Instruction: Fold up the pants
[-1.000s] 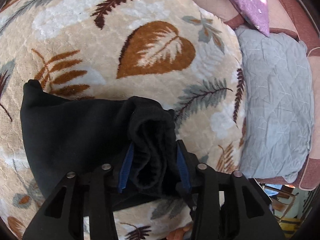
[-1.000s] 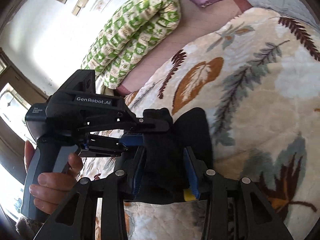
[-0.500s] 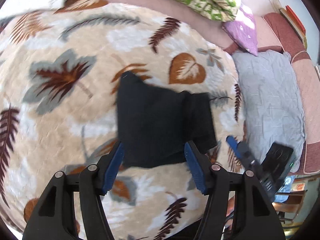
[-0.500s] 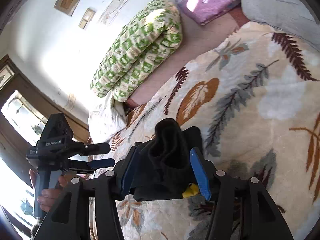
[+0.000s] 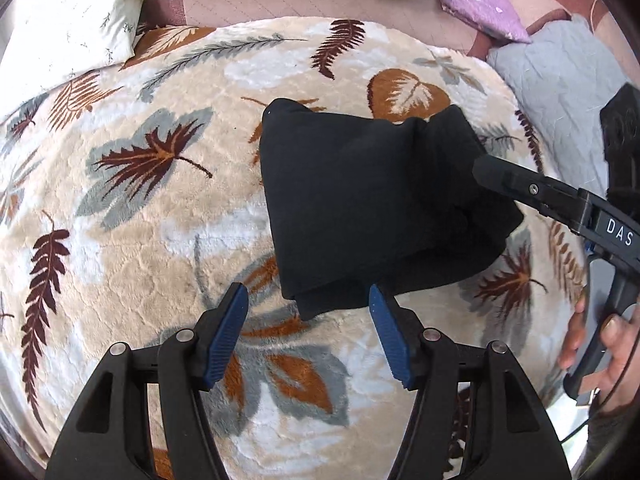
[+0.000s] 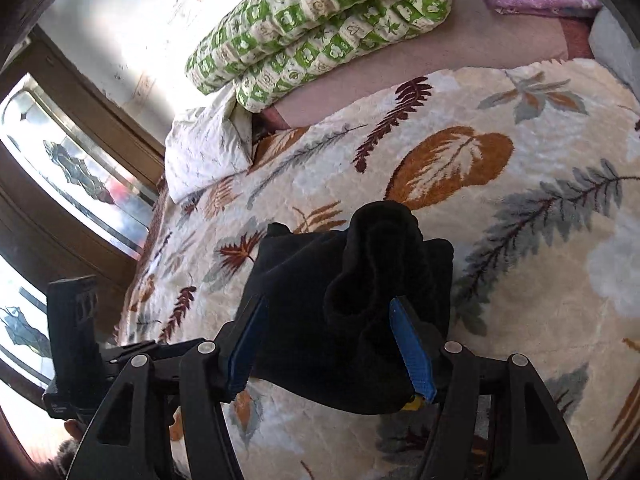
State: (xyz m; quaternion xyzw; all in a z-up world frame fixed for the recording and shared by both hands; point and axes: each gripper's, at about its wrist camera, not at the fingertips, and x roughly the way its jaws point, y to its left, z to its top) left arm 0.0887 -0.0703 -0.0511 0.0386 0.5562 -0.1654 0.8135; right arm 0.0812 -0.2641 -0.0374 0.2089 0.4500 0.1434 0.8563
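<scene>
The black pants [image 5: 372, 204] lie folded into a compact rectangle on the leaf-patterned blanket [image 5: 160, 208]. My left gripper [image 5: 308, 332] is open and empty, held back from the bundle's near edge. My right gripper [image 6: 328, 344] is open, its blue pads on either side of a raised bunch of the pants [image 6: 380, 264] without pinching it. The right gripper also shows in the left wrist view [image 5: 560, 204], reaching over the bundle's right side. The left gripper shows at the lower left of the right wrist view [image 6: 80, 356].
A green patterned rolled quilt [image 6: 320, 20] and a white pillow [image 5: 68, 24] lie at the head of the bed. A purple cushion [image 5: 480, 8] and a grey quilted cover [image 5: 560, 80] lie at the right. A window [image 6: 60, 184] stands left of the bed.
My left gripper let go of the pants and drew back and up. My right gripper opened wider around the bunched fabric. The bundle now rests on the blanket.
</scene>
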